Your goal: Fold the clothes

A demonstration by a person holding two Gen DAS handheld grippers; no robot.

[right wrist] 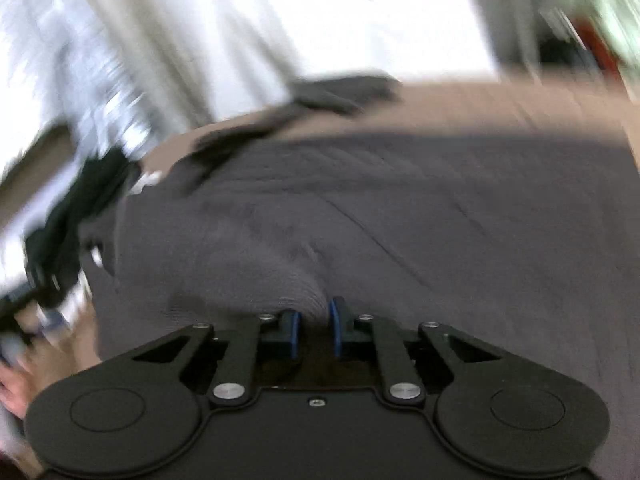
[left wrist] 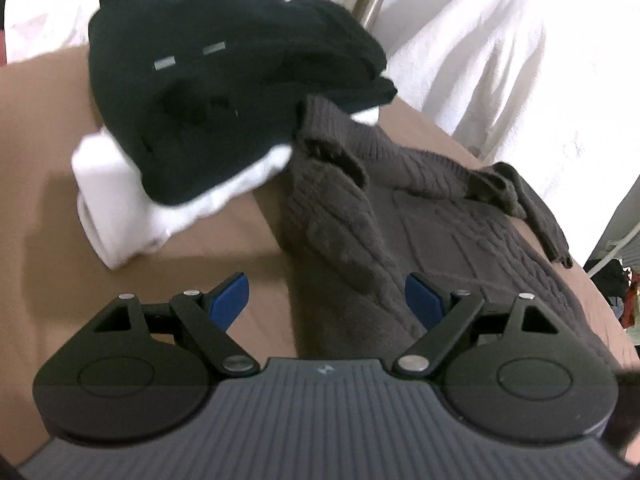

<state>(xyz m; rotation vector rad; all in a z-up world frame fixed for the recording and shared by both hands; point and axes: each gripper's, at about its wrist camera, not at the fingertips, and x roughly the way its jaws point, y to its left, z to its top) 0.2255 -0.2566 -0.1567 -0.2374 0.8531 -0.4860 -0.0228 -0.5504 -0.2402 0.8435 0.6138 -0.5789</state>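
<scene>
A dark brown cable-knit sweater (left wrist: 452, 236) lies spread on the brown table (left wrist: 40, 184), one sleeve folded over its body. My left gripper (left wrist: 326, 300) is open, its blue pads (left wrist: 230, 298) straddling the sweater's near left edge just above it. In the blurred right wrist view the same sweater (right wrist: 400, 220) fills the middle. My right gripper (right wrist: 314, 326) is shut on a bunched fold of the sweater's edge.
A stack of folded clothes, black garment (left wrist: 224, 92) on white ones (left wrist: 116, 208), sits at the table's back left, touching the sweater's collar. White draped cloth (left wrist: 480, 60) hangs behind the table. The table's edge runs along the right (left wrist: 624, 336).
</scene>
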